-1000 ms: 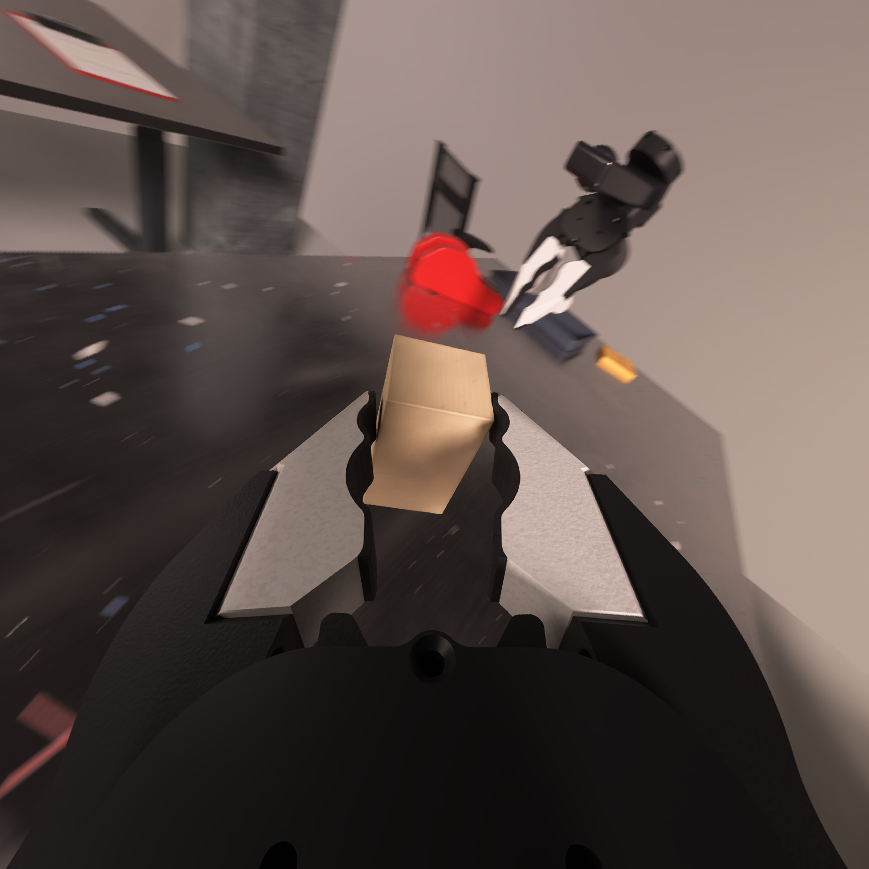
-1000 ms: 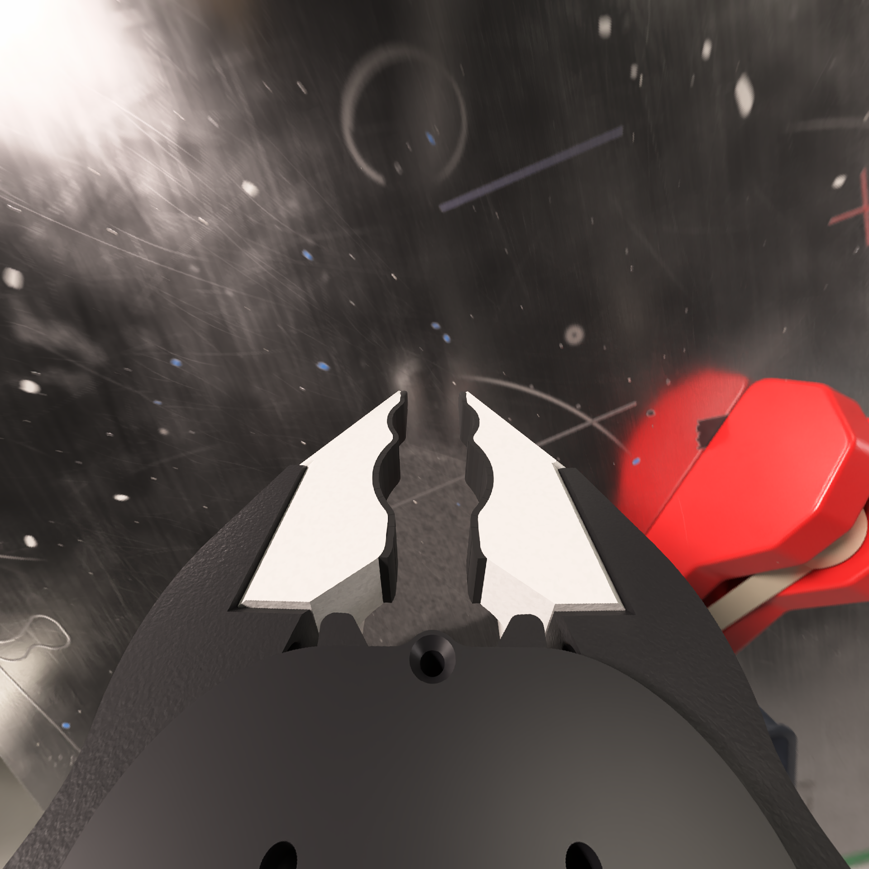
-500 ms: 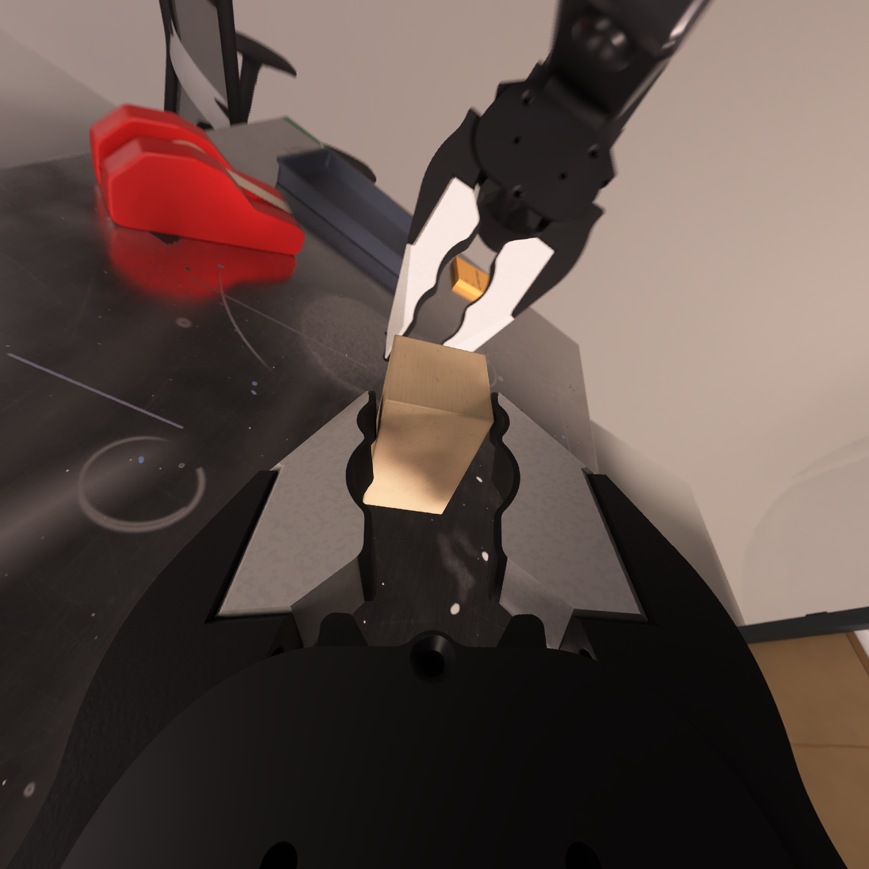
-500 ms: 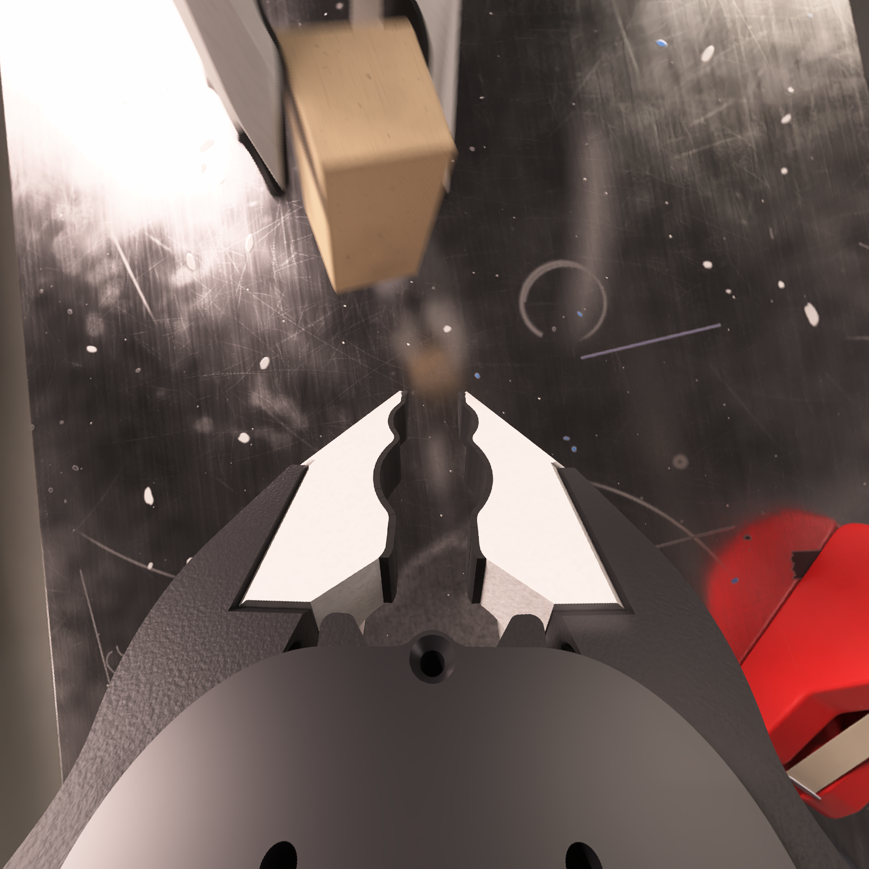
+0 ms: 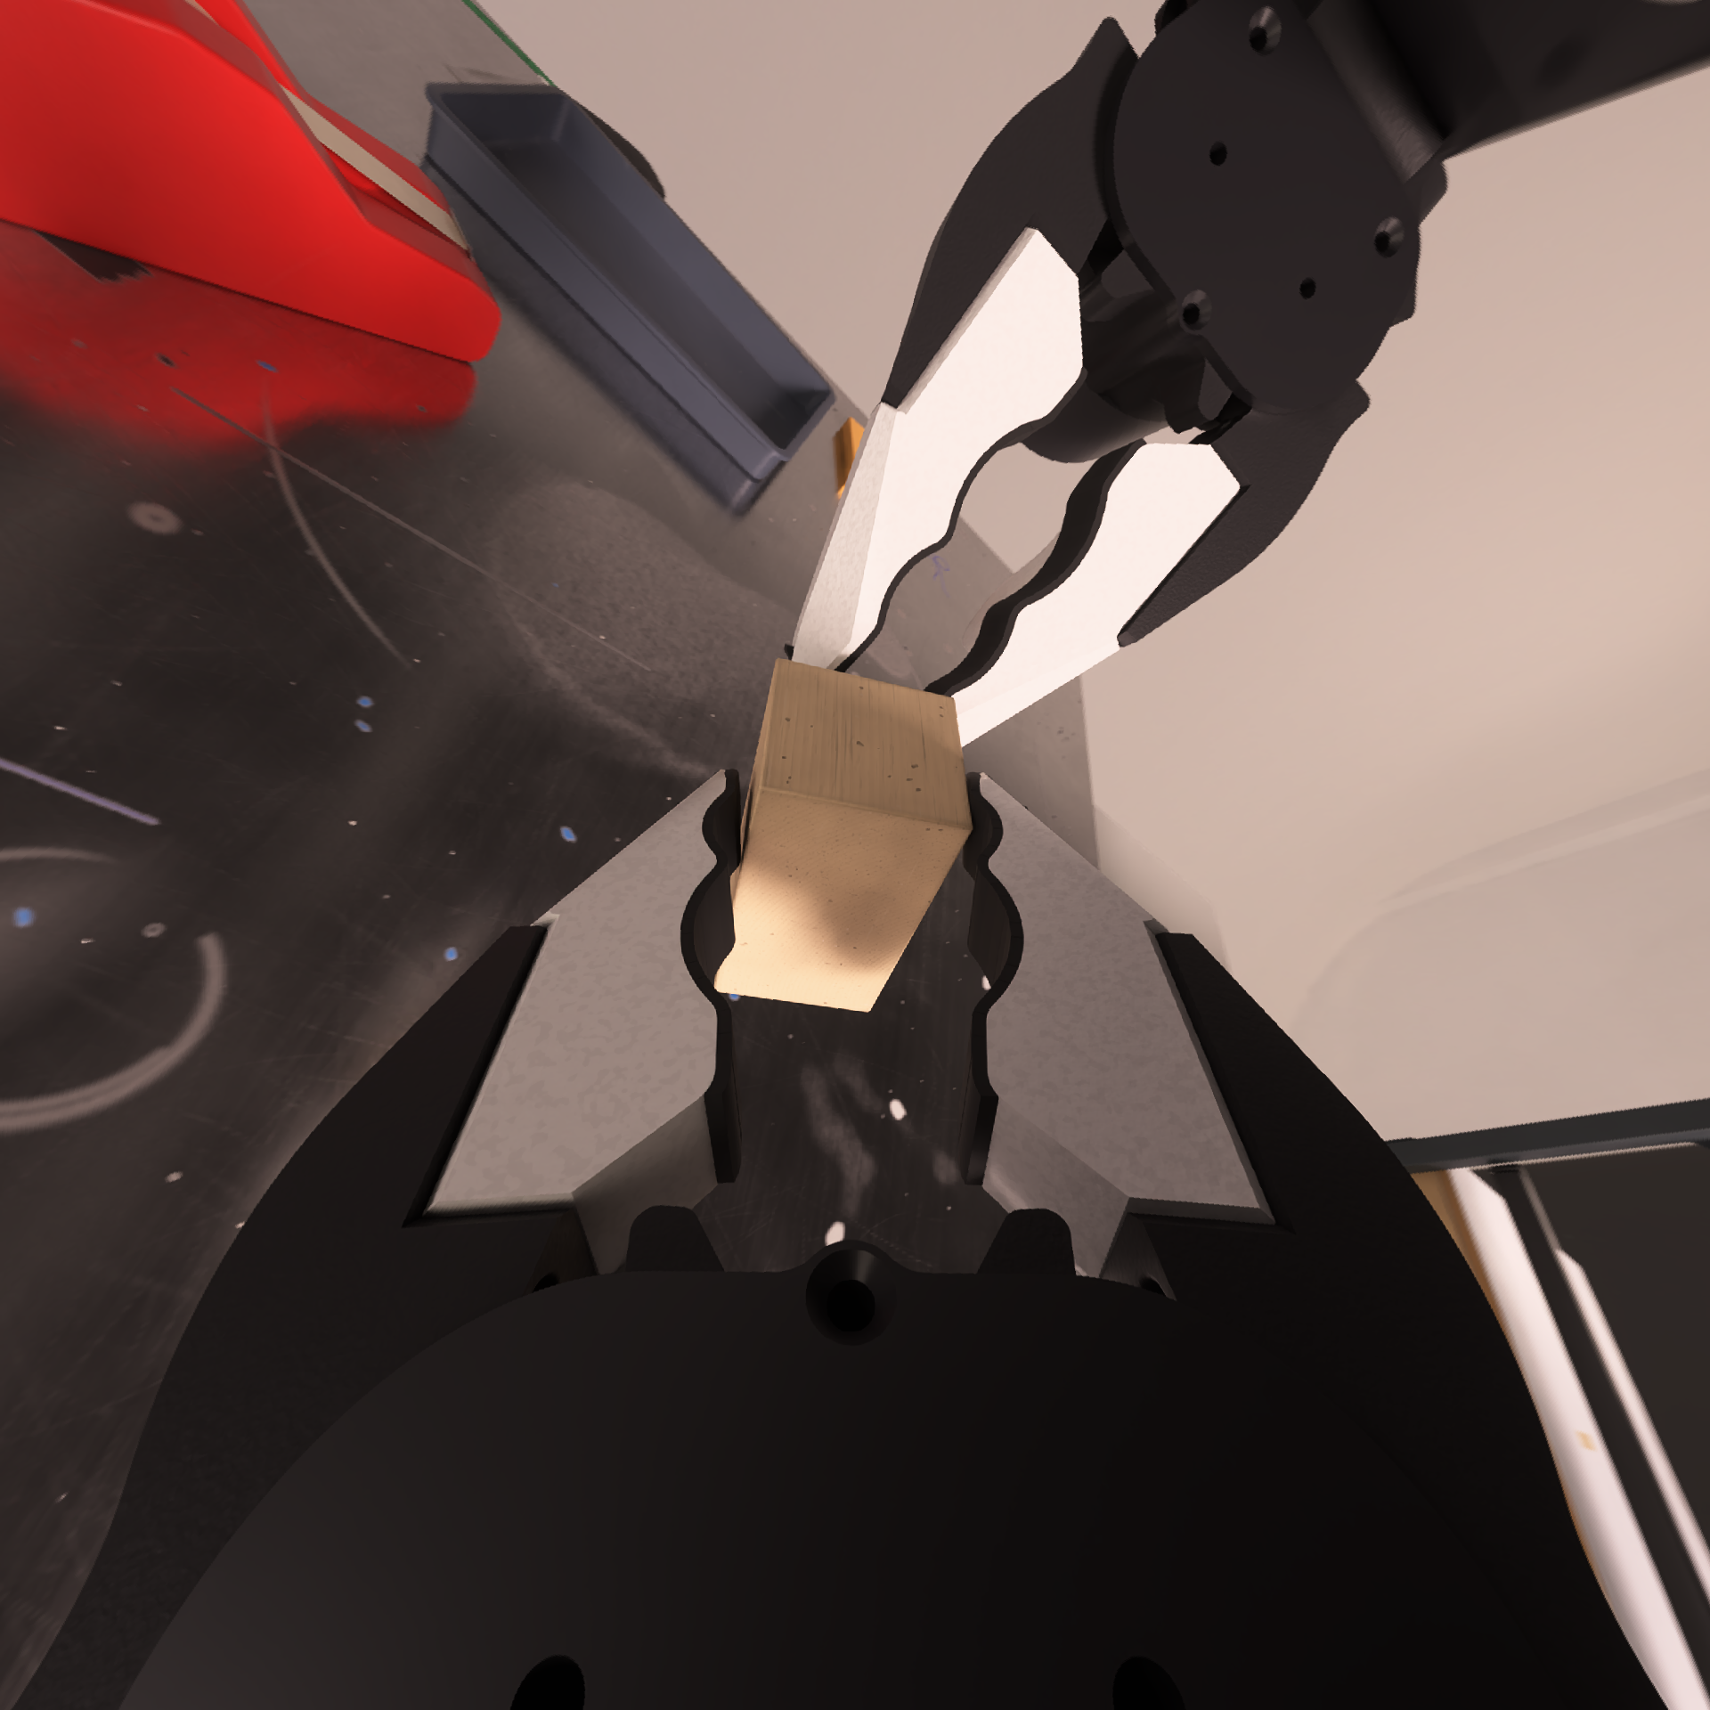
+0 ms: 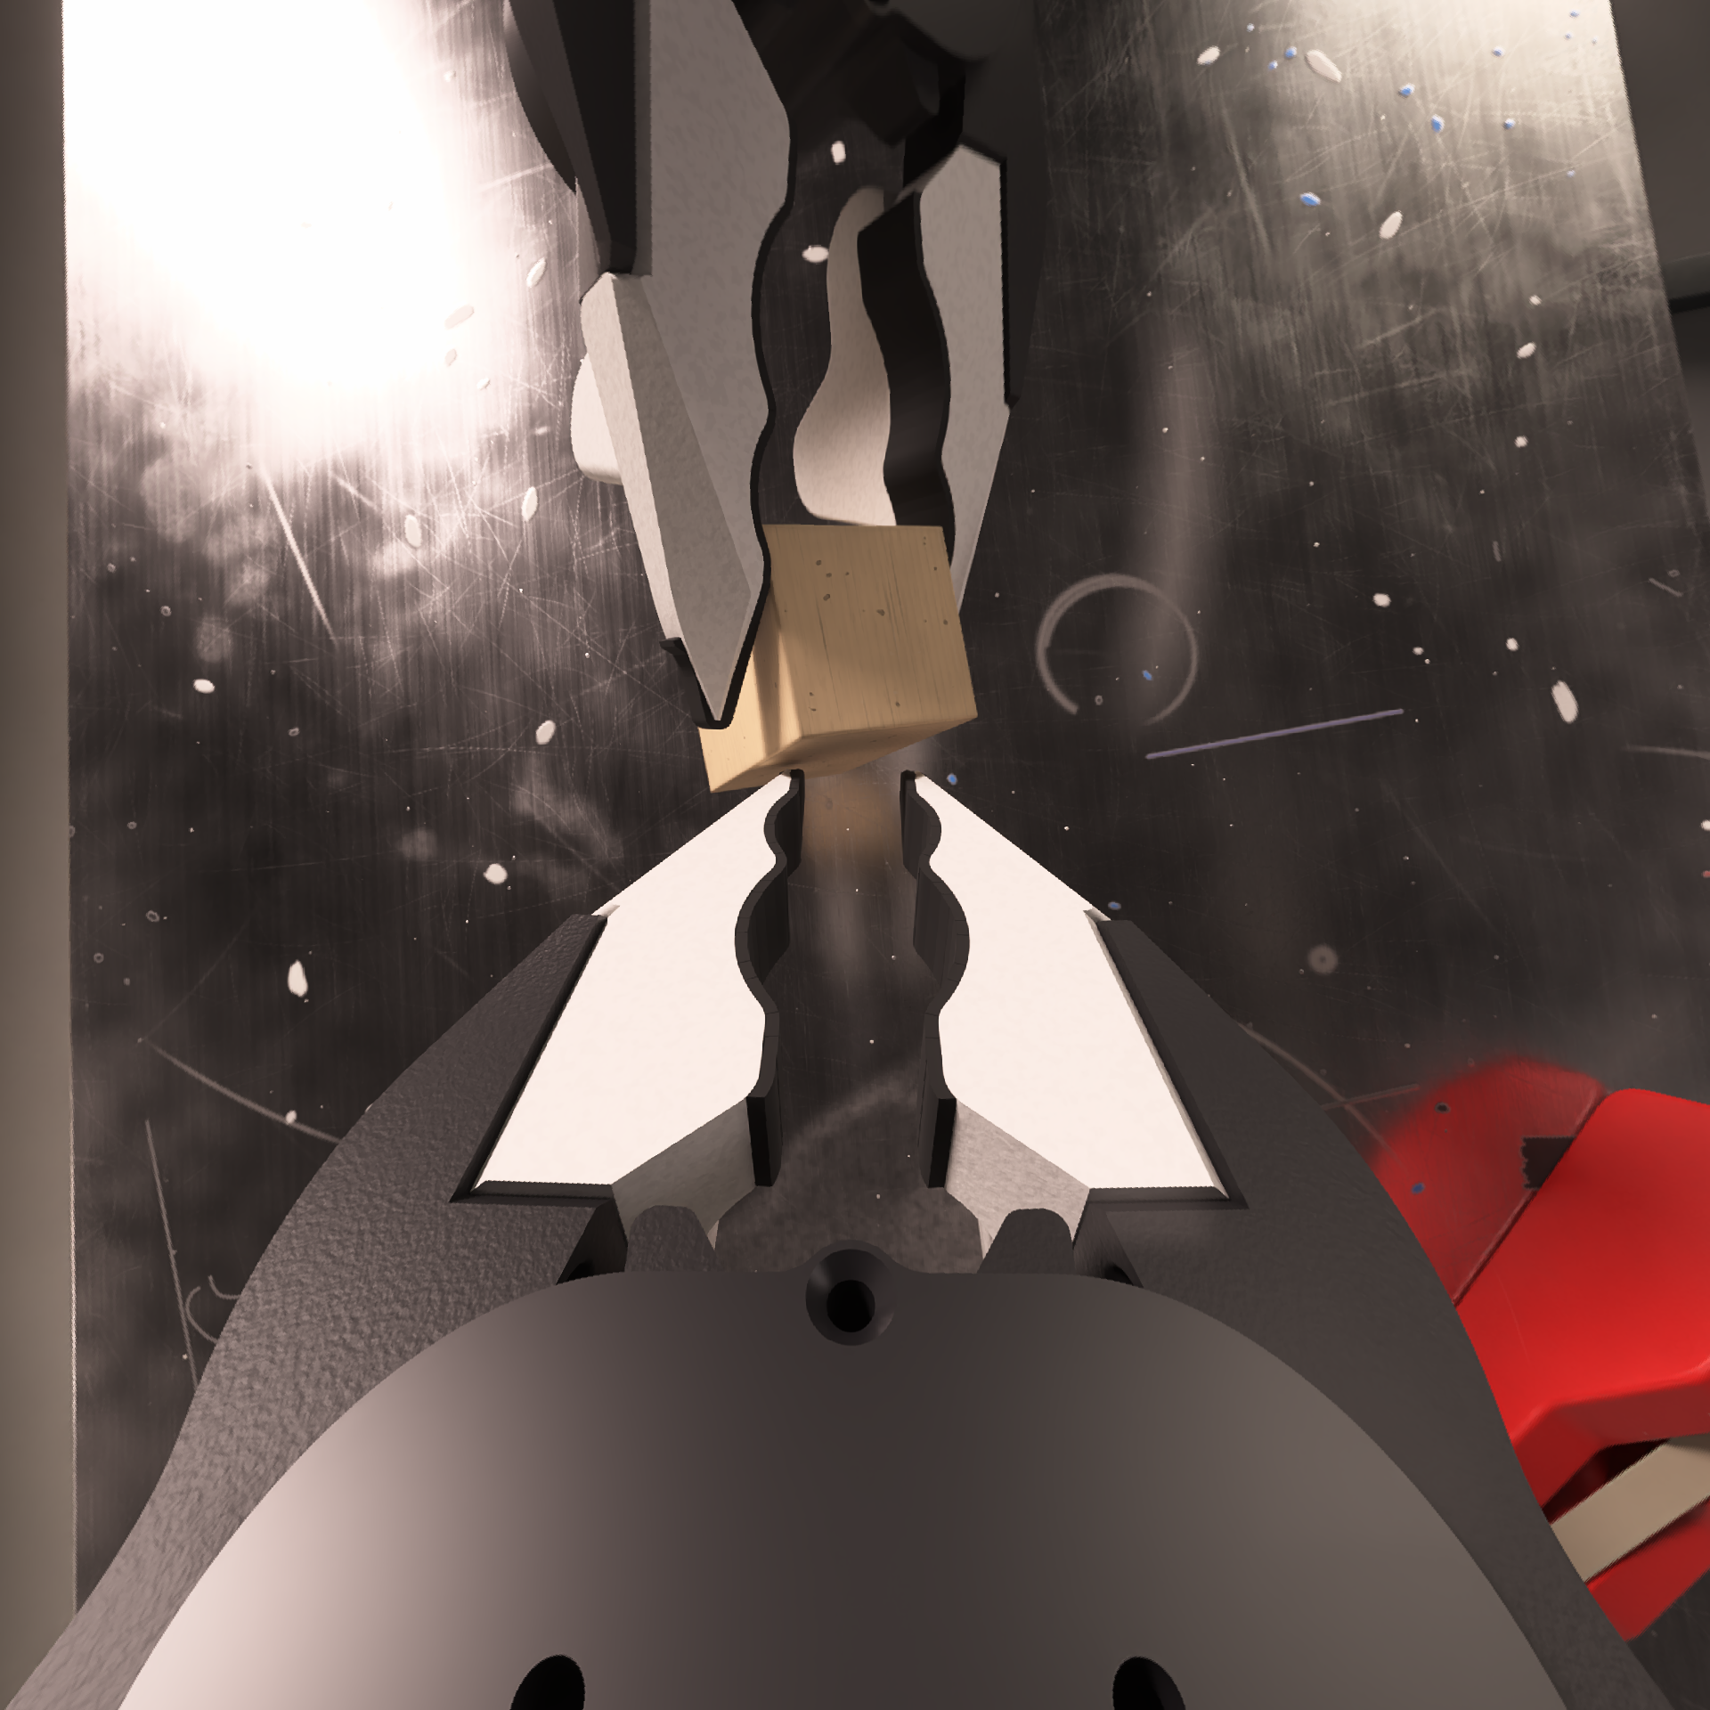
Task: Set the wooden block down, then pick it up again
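The light wooden block (image 5: 856,814) is clamped between the fingertips of my left gripper (image 5: 851,810) and held above the dark table (image 5: 278,740). My right gripper (image 5: 893,671) comes in from the upper right, its jaws apart, with its tips at the block's far end. In the right wrist view, my right gripper (image 6: 849,782) is open and empty, its tips just under the block (image 6: 870,648). The left gripper (image 6: 833,638) reaches down from the top of that view and is shut on the block.
A red stapler-like object (image 5: 231,231) lies on the table to the left; it also shows in the right wrist view (image 6: 1573,1342). A dark blue tray (image 5: 629,278) and a small orange block (image 5: 844,458) sit near the table's far edge. The table edge runs close on the right.
The two grippers have closed in on each other. The right gripper's tips now sit right at the block's end. The left gripper still holds the block.
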You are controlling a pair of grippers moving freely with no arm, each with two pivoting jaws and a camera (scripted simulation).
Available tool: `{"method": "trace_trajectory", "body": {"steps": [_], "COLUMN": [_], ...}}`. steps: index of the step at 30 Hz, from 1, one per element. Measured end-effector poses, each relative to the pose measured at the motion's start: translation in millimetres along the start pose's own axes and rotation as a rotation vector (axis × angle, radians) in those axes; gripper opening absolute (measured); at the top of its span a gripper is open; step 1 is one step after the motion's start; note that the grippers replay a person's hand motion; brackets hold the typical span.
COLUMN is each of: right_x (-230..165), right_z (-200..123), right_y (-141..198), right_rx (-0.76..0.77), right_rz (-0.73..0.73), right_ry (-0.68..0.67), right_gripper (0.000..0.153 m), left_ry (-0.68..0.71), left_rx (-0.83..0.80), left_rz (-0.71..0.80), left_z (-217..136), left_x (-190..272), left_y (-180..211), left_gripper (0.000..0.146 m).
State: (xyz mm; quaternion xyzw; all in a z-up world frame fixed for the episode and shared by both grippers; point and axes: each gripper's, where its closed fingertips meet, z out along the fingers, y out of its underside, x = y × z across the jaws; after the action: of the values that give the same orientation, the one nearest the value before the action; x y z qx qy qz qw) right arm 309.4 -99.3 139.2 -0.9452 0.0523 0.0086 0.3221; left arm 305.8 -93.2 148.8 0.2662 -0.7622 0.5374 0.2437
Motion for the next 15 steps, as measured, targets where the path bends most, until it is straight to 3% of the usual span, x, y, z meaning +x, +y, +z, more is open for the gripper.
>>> {"method": "trace_trajectory", "body": {"steps": [9,15], "right_x": [8.0,23.8], "right_z": [-3.1,-5.2], "right_y": [4.6,2.3], "right_rx": [0.056,0.102], "right_rz": [0.029,0.015], "right_ry": [0.038,0.243], "right_gripper": [0.021,0.027], "left_ry": [0.077,0.086], "left_rx": [0.063,0.162], "left_rz": [-0.097,-0.183], "left_z": [6.3,2.2], "left_x": [-3.1,-10.7], "left_y": [-3.2,-13.5], "left_gripper": [0.048,0.048]}}
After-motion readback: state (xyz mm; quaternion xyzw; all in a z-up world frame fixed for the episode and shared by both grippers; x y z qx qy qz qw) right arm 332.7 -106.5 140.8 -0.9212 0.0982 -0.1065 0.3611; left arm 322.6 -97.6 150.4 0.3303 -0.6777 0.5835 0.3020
